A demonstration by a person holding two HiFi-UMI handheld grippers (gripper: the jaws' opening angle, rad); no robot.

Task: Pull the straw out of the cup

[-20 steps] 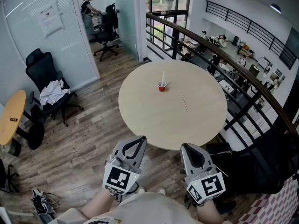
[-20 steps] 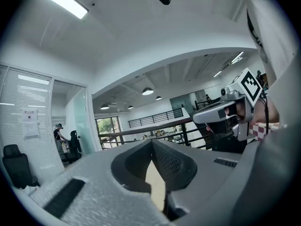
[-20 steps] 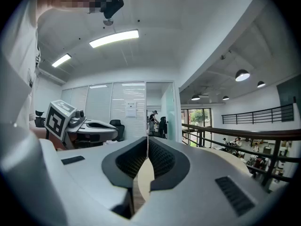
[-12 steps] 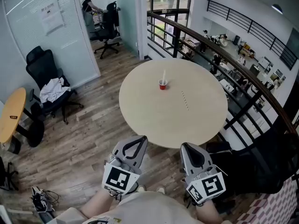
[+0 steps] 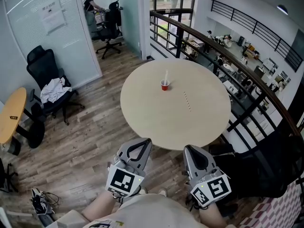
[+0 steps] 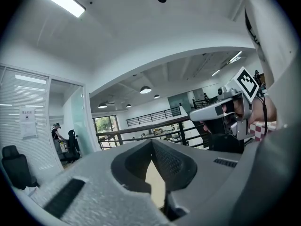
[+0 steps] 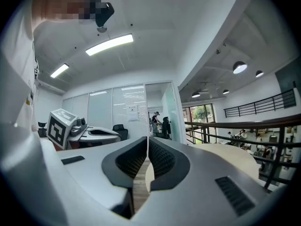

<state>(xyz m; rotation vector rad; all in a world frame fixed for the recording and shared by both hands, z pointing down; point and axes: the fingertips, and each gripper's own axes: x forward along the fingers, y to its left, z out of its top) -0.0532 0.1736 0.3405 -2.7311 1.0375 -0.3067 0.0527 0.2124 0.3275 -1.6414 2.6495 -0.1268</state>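
We find the straw [image 5: 166, 76] white and standing nearly upright in the cup [image 5: 165, 85], its upper part well clear of the rim. The cup is small and red; we make out no print or brand on it. It stands on the round table [image 5: 142, 122], beyond the centre on the far side.

A pale strip [image 5: 187, 101] lies flat on the table to the right of the cup and apart from it; we cannot tell what it is.

The left gripper [image 5: 142, 142] and right gripper [image 5: 189, 149] are held off the table's near edge, well apart from the cup. Each gripper view shows the jaws together with nothing between them. Their cubes bear black-and-white square markers, no words.

A sheet [image 5: 53, 19] on the glass wall carries print too small to read.
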